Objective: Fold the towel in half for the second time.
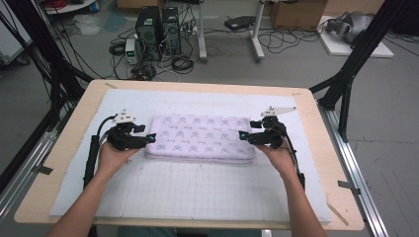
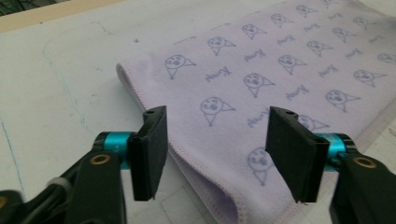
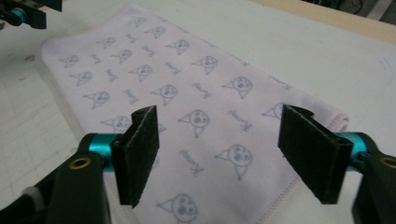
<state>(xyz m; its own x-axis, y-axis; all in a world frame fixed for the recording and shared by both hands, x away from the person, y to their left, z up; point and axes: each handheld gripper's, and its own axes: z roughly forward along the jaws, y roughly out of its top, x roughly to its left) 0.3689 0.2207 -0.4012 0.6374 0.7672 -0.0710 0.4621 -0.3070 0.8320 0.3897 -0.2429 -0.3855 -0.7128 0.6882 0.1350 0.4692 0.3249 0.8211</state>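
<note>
A folded lilac towel (image 1: 200, 138) printed with small cat faces lies flat on the white mat in the middle of the table. At its left end my left gripper (image 1: 150, 138) hovers open, and in the left gripper view the towel (image 2: 261, 79) runs under the gap between the pads (image 2: 152, 151), which do not touch it. My right gripper (image 1: 243, 134) stands open at the right end. The towel (image 3: 187, 93) shows between its spread pads (image 3: 140, 154), with nothing pinched. The left gripper (image 3: 23, 11) shows far off, top left in the right gripper view.
A white gridded mat (image 1: 197, 192) covers most of the wooden table (image 1: 64, 148). Black frame posts (image 1: 346, 84) rise at the table's right and left. Computer towers (image 1: 158, 32) and cables sit on the floor beyond the far edge.
</note>
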